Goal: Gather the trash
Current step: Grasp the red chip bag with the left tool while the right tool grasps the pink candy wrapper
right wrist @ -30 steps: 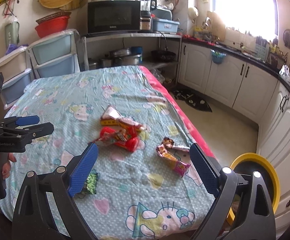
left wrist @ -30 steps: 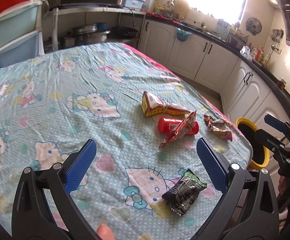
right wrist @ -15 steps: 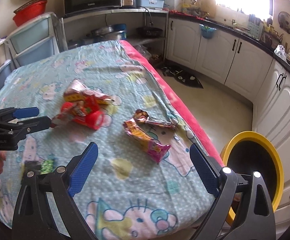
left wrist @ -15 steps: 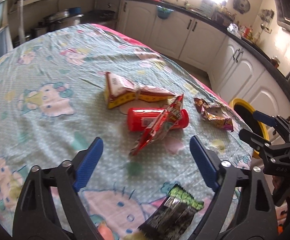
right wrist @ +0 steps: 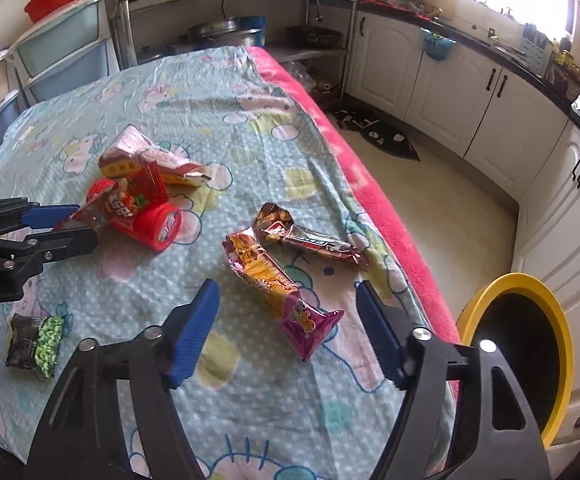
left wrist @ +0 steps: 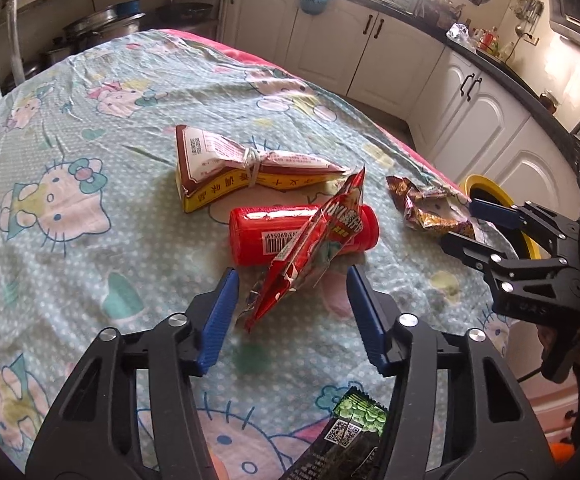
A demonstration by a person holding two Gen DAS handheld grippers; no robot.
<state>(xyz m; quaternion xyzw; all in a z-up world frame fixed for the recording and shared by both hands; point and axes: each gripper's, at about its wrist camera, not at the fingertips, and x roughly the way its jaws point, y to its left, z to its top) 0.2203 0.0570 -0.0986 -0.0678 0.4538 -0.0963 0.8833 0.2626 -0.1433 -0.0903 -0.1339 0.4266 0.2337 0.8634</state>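
My left gripper (left wrist: 292, 302) is open, its blue pads on either side of the lower end of a red snack wrapper (left wrist: 310, 256) that leans on a red canister (left wrist: 302, 234). A tied yellow-and-maroon packet (left wrist: 233, 172) lies behind them. A black-and-green wrapper (left wrist: 346, 436) lies under the left gripper. My right gripper (right wrist: 287, 328) is open just above an orange-and-pink wrapper (right wrist: 277, 288), with a brown wrapper (right wrist: 310, 240) beyond it. The crumpled wrappers also show in the left wrist view (left wrist: 426, 208). The yellow-rimmed bin (right wrist: 522, 360) stands on the floor to the right of the table.
The table carries a teal cartoon-print cloth (right wrist: 217, 92) with a pink edge (right wrist: 354, 176). White kitchen cabinets (right wrist: 450, 80) line the far wall. Plastic drawers (right wrist: 65, 56) and a shelf with pots stand behind the table. A dark mat (right wrist: 374, 132) lies on the floor.
Both grippers have moved forward and down toward the table. The left now straddles the red wrapper's lower end; the right has closed in over the orange-and-pink wrapper. Both stay open.
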